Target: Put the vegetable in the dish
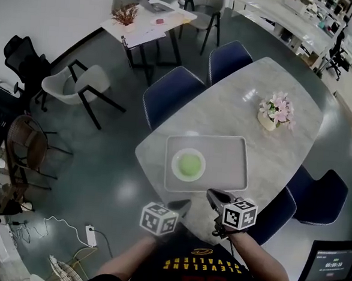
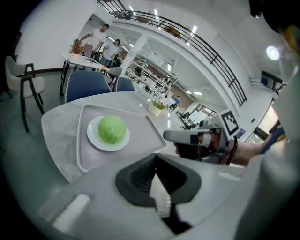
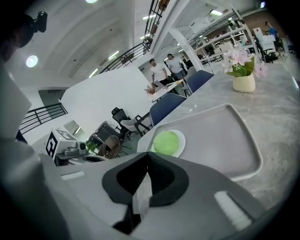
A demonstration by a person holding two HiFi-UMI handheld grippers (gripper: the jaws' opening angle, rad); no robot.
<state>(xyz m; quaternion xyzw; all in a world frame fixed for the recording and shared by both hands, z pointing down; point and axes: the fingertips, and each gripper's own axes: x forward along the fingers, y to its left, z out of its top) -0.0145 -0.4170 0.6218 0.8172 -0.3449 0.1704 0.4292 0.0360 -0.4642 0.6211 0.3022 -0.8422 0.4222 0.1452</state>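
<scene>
A round green vegetable [image 1: 189,164] lies on a small white dish [image 1: 175,167], which stands at the left of a grey tray [image 1: 228,161] on the marble table [image 1: 283,150]. Both gripper views show it too: the vegetable [image 2: 111,130] on its dish [image 2: 93,136], and the vegetable [image 3: 166,142] on the tray [image 3: 220,140]. My left gripper [image 1: 180,204] hovers at the table's near edge, short of the tray, jaws shut and empty. My right gripper [image 1: 211,196] is beside it, also shut with nothing held.
A vase of pink flowers [image 1: 275,112] stands at the table's far right. Blue chairs [image 1: 173,94] [image 1: 230,59] line the far-left side, and another chair [image 1: 316,198] is at the right. People stand by a far table [image 2: 101,40].
</scene>
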